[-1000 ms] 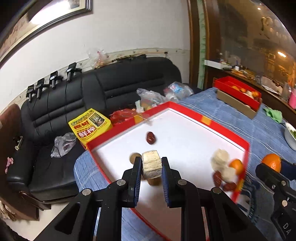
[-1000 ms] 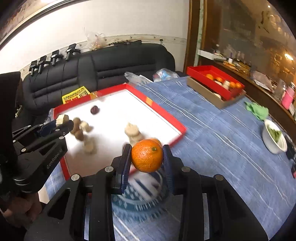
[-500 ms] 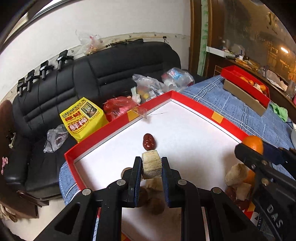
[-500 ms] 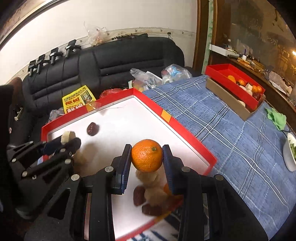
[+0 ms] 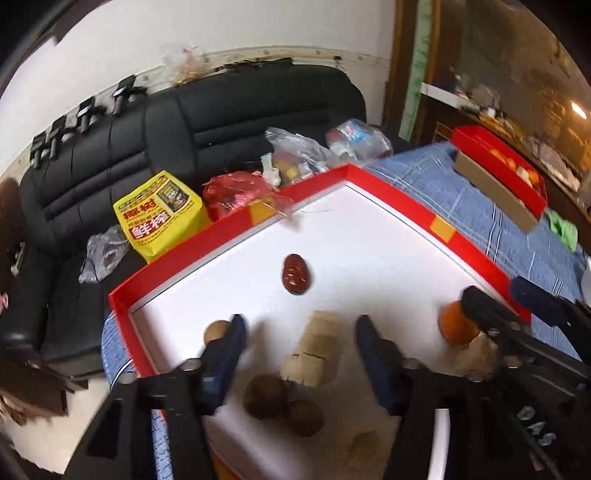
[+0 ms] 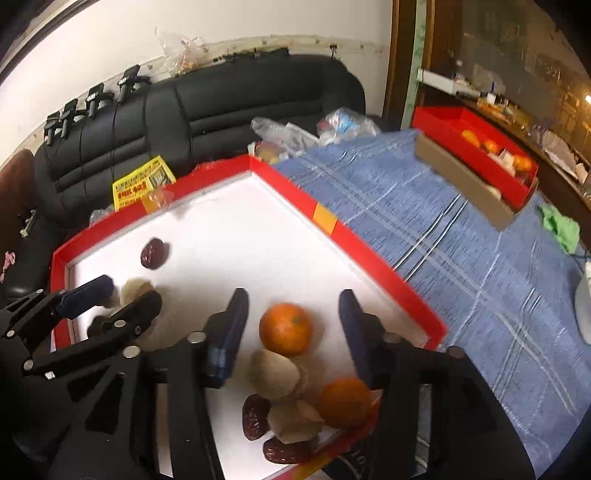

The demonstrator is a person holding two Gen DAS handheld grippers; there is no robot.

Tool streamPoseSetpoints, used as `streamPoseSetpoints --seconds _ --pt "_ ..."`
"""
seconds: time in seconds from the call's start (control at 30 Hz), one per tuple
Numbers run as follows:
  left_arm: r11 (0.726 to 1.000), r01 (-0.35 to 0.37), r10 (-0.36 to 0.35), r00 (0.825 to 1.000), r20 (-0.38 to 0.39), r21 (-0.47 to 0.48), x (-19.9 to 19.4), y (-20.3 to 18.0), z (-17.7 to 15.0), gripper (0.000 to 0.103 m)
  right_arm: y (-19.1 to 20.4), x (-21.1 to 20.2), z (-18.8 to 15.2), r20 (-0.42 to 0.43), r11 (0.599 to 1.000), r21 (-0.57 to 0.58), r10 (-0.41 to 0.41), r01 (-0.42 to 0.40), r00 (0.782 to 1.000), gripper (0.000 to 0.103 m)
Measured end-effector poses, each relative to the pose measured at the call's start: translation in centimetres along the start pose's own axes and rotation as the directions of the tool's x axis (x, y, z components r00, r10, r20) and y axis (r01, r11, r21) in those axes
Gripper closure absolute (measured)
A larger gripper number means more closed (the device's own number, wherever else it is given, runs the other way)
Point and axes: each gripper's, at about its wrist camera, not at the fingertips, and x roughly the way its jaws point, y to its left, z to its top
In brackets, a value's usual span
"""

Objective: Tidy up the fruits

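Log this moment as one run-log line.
left gripper: opening, pale chunk released | right gripper: opening, orange released | both inside red tray

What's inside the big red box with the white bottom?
The big red box holds two oranges, dark red dates, pale chunks and brown round fruits. The black fingers cover part of the near floor, so more may be hidden.

This is a living room in a home. A black sofa (image 5: 207, 122) stands by a white wall (image 5: 184, 33), with shopping bags (image 5: 162, 214) on it. A blue checked cloth (image 6: 461, 251) covers the surface.
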Motion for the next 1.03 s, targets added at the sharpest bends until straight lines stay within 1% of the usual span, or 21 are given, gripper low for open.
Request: streamPoseSetpoints --seconds 0.07,0.1,0.13,0.2,0.23,0.3,0.37,0.4,0.43,0.47,0.53,0.6,0.67,0.83,0.87,0.97,1.03 --pt "1.0 -0.005 0.005 0.999 0.036 0.008 -1.0 0.0 -0.2 0.035 -0.4 -1.1 0.2 0.025 1.0 0.008 -0.001 0.001 1.0 0.043" --pt "1.0 -0.007 0.006 0.999 0.045 0.018 -1.4 -0.2 -0.3 0.034 -0.4 -1.5 0.2 0.036 1.0 0.008 -0.002 0.002 0.999 0.043" --pt "1.0 -0.006 0.005 0.999 0.048 0.03 -1.8 -0.3 -0.4 0.032 -0.4 -2.2 0.2 0.048 1.0 0.007 -0.003 0.003 0.999 0.043" --pt "0.999 0.013 -0.015 0.999 0.048 0.051 -2.9 -0.6 -0.9 0.031 -0.3 -3.7 0.0 0.073 1.0 0.004 0.002 -0.003 0.997 0.042" --pt "0.998 0.019 -0.022 0.998 0.054 0.054 -3.3 -0.6 -1.1 0.03 -0.3 -4.6 -0.2 0.087 1.0 0.0 0.007 -0.007 0.996 0.04" --pt "0.998 0.025 -0.029 0.997 0.073 0.058 -4.5 -0.7 -1.8 0.028 -0.1 -6.5 -0.8 0.117 1.0 -0.019 0.011 -0.009 0.993 0.031" --pt "0.998 0.016 -0.021 0.996 0.085 0.059 -5.7 -0.9 -2.4 0.017 0.1 -8.9 -1.8 0.146 0.999 -0.051 0.012 -0.005 0.989 0.016" --pt "0.998 0.017 -0.022 0.996 0.092 0.059 -6.3 -1.0 -2.8 0.014 0.0 -9.7 -2.1 0.156 0.998 -0.059 0.01 -0.001 0.988 0.014" --pt "0.998 0.021 -0.026 0.995 0.095 0.058 -6.7 -1.1 -3.1 0.012 0.0 -10.5 -2.5 0.163 0.998 -0.066 0.008 0.003 0.987 0.008" --pt "0.998 0.029 -0.035 0.995 0.098 0.056 -7.3 -1.2 -3.5 0.012 -0.1 -11.5 -3.0 0.169 0.997 -0.073 0.007 0.005 0.986 0.0" --pt "0.998 0.046 -0.051 0.994 0.099 0.052 -8.3 -1.4 -4.2 0.011 -0.1 -13.1 -4.0 0.179 0.996 -0.092 0.012 0.005 0.984 0.0" --pt "0.997 0.047 -0.052 0.994 0.095 0.056 -8.9 -1.7 -4.8 0.01 -0.1 -14.3 -5.2 0.169 0.993 -0.117 0.02 0.0 0.985 0.0" --pt "0.997 0.049 -0.055 0.994 0.095 0.066 -9.5 -2.0 -5.4 0.009 -0.2 -15.4 -6.2 0.169 0.991 -0.131 0.013 0.01 0.985 0.0" --pt "0.996 0.083 -0.086 0.994 0.065 0.042 -9.9 -1.9 -6.4 0.003 -0.8 -16.3 -8.1 0.139 0.99 -0.142 0.014 0.006 0.99 0.0" --pt "0.996 0.085 -0.087 0.995 0.056 0.04 -9.8 -1.8 -6.5 0.002 -0.8 -16.4 -8.6 0.134 0.989 -0.148 0.007 0.013 0.991 0.0" --pt "0.996 0.065 -0.069 0.995 0.07 0.055 -10.1 -1.9 -6.8 0.002 -0.9 -16.7 -9.4 0.13 0.988 -0.153 0.003 0.017 0.991 0.0" --pt "0.996 0.066 -0.07 0.995 0.067 0.055 -10.3 -1.9 -6.9 0.002 -1.0 -17.1 -9.7 0.135 0.988 -0.153 0.005 0.016 0.991 0.0"
